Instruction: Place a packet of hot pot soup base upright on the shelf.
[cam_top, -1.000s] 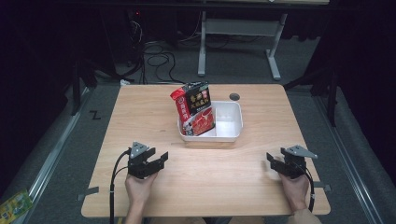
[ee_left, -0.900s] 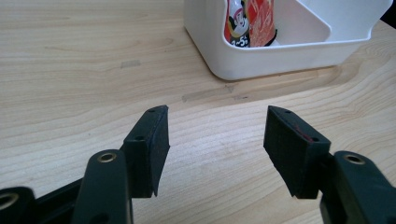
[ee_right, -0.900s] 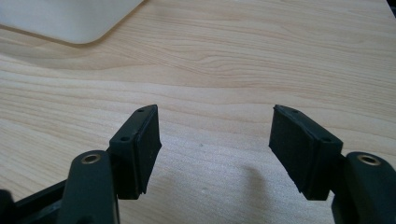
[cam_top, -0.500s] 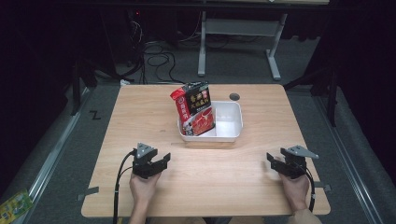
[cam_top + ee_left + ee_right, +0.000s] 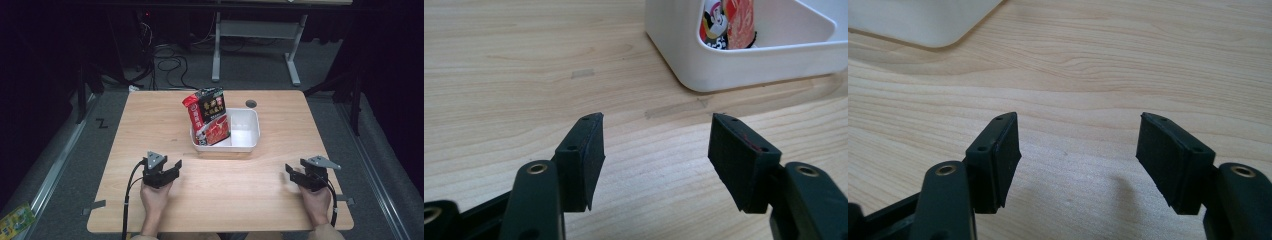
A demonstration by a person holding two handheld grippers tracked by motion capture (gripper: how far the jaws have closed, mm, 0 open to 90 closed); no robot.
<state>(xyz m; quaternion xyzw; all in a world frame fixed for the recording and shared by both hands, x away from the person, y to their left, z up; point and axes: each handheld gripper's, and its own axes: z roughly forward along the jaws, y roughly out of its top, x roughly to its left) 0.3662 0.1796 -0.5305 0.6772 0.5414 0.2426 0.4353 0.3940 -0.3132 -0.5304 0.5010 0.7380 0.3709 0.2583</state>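
Fingers, left gripper point(image 5: 656, 142): wide apart, nothing between them, near the white bin's point(image 5: 247, 142) front-left corner.
Fingers, right gripper point(image 5: 1078, 145): wide apart, empty, well right of the bin.
Red-and-black packets point(image 5: 207, 117): upright in the bin's left half; print too small to read.
Desk point(image 5: 150, 120): carries the bin.

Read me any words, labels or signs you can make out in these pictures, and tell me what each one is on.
Red and black packet standing in the white bin: printed characters on its front, too small and blurred to read.
Floor left of the table: a mark shaped like "Z".
Green wrapper on the floor: print too blurred to read.
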